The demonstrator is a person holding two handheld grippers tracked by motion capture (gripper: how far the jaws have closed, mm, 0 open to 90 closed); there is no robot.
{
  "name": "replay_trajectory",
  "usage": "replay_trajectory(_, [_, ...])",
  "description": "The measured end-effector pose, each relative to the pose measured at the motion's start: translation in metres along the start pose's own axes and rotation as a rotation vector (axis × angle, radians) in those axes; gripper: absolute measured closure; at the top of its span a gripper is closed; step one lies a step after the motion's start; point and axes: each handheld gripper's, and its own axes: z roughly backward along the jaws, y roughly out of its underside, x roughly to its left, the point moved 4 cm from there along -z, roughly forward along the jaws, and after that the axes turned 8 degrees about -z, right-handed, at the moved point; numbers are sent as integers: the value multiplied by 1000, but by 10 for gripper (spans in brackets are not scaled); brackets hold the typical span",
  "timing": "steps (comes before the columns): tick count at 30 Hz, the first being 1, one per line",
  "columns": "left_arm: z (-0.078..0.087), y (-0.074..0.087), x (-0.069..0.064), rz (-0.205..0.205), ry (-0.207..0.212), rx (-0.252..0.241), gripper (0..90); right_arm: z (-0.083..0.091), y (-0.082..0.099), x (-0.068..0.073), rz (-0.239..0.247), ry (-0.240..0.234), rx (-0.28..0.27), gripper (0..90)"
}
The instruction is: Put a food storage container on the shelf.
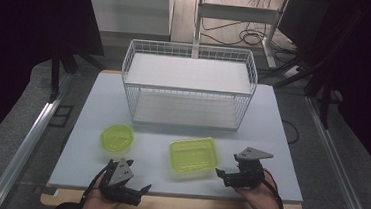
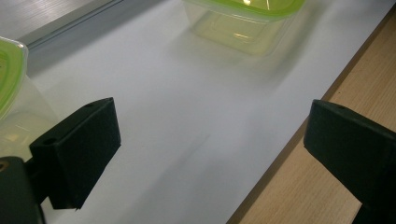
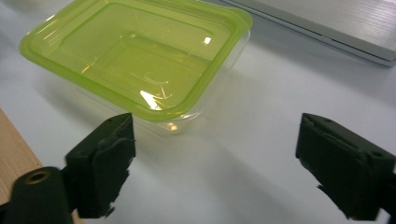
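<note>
Both tongs gaping near the counter's front edge, aimed at two lidded green tubs.

Left tongs (image 1: 134, 188) spread wide and empty, low by the front edge; right tongs (image 1: 224, 176) likewise agape, just beside the rectangular tub (image 1: 194, 155), which sits at the counter's (image 1: 98, 107) front centre; it looks thin, light, slick plastic, likely to flex, so pinch the lid rim at a short side; nothing visible inside; the round tub (image 1: 116, 137) lies left, also seemingly empty; beyond, the wire rack (image 1: 187, 87) holds nothing.

Glossy translucent plastic container (image 3: 140, 60)
</note>
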Motion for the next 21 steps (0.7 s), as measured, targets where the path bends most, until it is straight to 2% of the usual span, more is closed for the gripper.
replay_trajectory(8, [-1,0,-1,-11,0,7,40,1,-11,-4,-34,-45,23,261])
replay_trajectory(14, [-3,0,-2,-14,0,15,40,-3,-27,-14,-120,-107,8,379])
replay_trajectory(20, [-5,0,-4,-22,3,17,40,-22,-35,-22,-229,-182,50,463])
replay_trajectory(21, [-5,0,-4,-22,3,17,40,-25,-36,-23,-235,-185,58,474])
